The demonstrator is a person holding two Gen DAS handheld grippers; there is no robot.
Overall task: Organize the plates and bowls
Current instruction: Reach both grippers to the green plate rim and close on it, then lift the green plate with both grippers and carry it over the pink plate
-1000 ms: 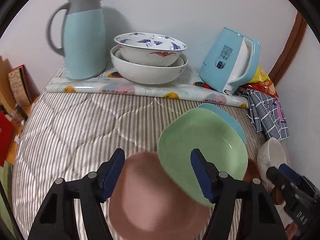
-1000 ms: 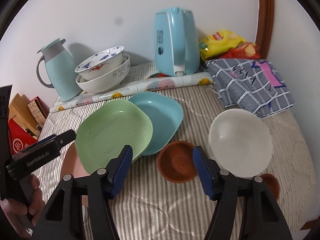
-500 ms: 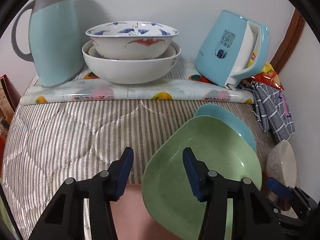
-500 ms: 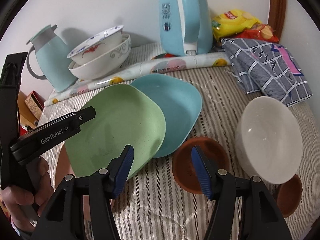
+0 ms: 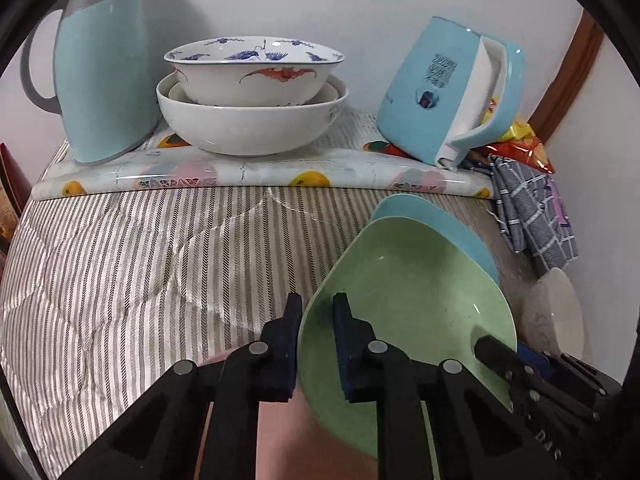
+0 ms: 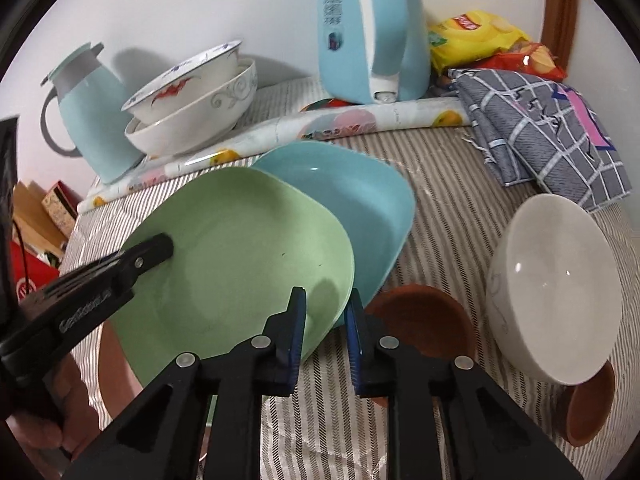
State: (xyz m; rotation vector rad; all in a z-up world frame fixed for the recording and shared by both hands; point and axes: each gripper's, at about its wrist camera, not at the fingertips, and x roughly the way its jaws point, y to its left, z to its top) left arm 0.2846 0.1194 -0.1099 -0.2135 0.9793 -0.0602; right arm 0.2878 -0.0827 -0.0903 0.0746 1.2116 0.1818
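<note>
A green plate (image 5: 408,300) (image 6: 240,260) lies tilted, overlapping a blue plate (image 5: 440,224) (image 6: 352,192) and a pink plate (image 5: 288,432). My left gripper (image 5: 317,318) has the green plate's left rim between its closing jaws, and the pads pinch it. My right gripper (image 6: 326,310) is closing on the same plate's near right rim and also grips it. Each gripper shows in the other's view: left gripper (image 6: 156,250), right gripper (image 5: 492,346). Next to the plates are a brown bowl (image 6: 420,320), a white bowl (image 6: 552,288) and a second brown bowl (image 6: 588,408).
Two stacked white bowls (image 5: 252,92) stand at the back between a blue thermos jug (image 5: 104,72) and a blue kettle (image 5: 448,88), on a rolled fruit-print sheet (image 5: 260,176). A checked cloth (image 6: 540,128) and snack bags (image 6: 480,36) fill the right corner. Striped quilt (image 5: 140,260) lies bare at left.
Both grippers came down and in toward the green plate. Their jaws went from wide apart to pinched on its rim, left on the left edge, right on the near right edge.
</note>
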